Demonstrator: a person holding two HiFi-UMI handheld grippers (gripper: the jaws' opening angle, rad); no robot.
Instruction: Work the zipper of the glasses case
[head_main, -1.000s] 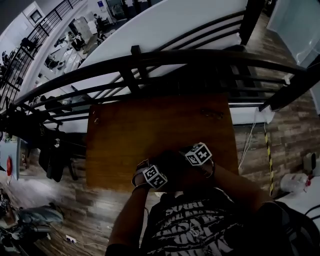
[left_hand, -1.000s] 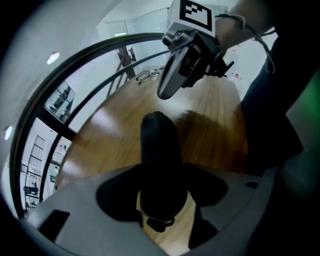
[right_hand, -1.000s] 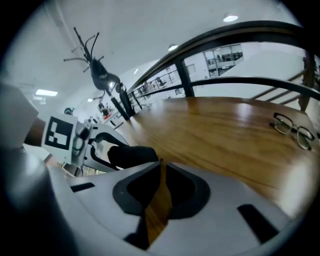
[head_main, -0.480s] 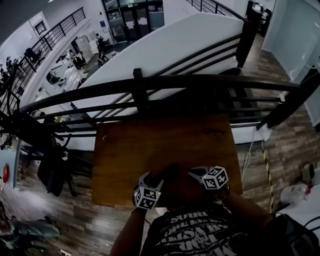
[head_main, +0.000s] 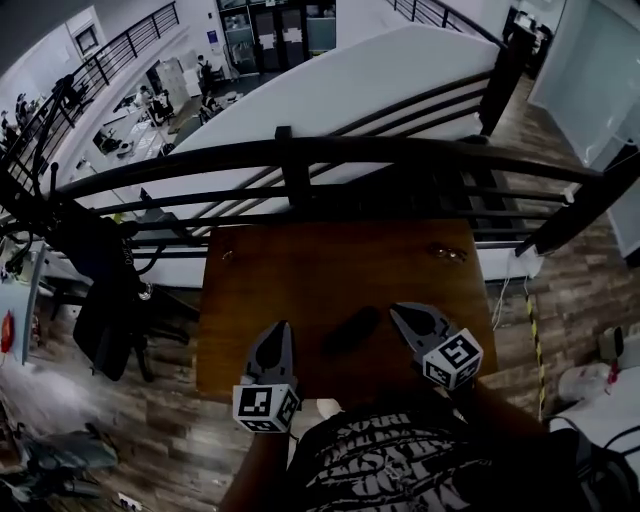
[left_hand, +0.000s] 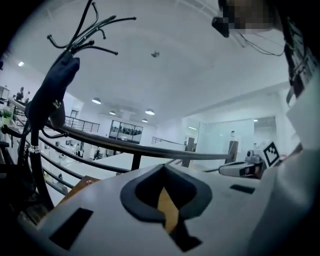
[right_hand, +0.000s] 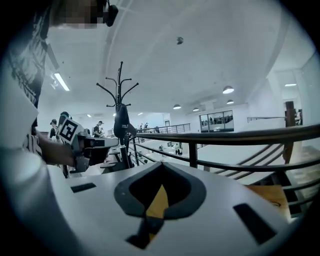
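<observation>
The dark glasses case (head_main: 350, 330) lies by itself on the brown wooden table (head_main: 300, 270), near its front edge. My left gripper (head_main: 281, 328) hovers to the left of the case, apart from it, its jaws shut with nothing between them. To the right of the case my right gripper (head_main: 397, 311) is also shut and holds nothing. The left gripper view shows only the left gripper (left_hand: 161, 167) with its jaws together, pointing up past the railing. In the right gripper view the right gripper (right_hand: 161, 165) stands likewise. The case is in neither gripper view.
A dark metal railing (head_main: 300, 155) runs along the table's far edge. A coat rack with a dark coat (head_main: 100, 290) stands left of the table. Small metal fittings (head_main: 447, 252) sit near the table's far corners. Wooden floor surrounds the table.
Both grippers have drawn back from the case, the left one leftward and the right one rightward. The case, earlier covered by them, now lies uncovered on the table.
</observation>
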